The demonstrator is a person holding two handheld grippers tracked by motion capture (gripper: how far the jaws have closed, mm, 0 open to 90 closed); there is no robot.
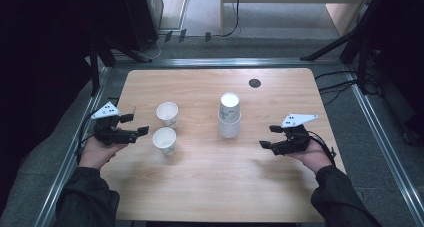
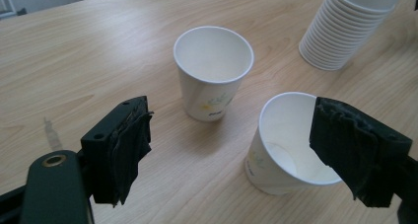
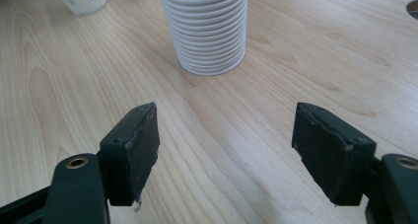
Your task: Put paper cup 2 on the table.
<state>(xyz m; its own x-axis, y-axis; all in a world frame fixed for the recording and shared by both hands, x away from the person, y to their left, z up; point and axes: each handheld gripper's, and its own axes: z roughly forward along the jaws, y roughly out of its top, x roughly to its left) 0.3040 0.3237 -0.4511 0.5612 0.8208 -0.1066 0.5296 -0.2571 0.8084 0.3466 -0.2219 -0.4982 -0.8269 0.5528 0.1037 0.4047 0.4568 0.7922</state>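
A: Paper cups: two loose ones, the near cup (image 1: 165,140) and the far cup (image 1: 167,114), stand upright just left of the cup stack (image 1: 229,115), which sits mid-tabletop (image 1: 210,187).

B: Why there?

A: Probably pulled off the stack and set out singly, mouths up, each apart from the other so jaws can slip around one.

B: And the grippers?

A: The left gripper (image 2: 231,150) has its jaws spread wide, one pad overlapping the near cup's rim in its view; contact unclear. The right gripper (image 3: 226,150) is spread too, empty, aimed at the stack.

B: Room to move?

A: Bare wood lies between the right gripper and the stack; edges are well off.
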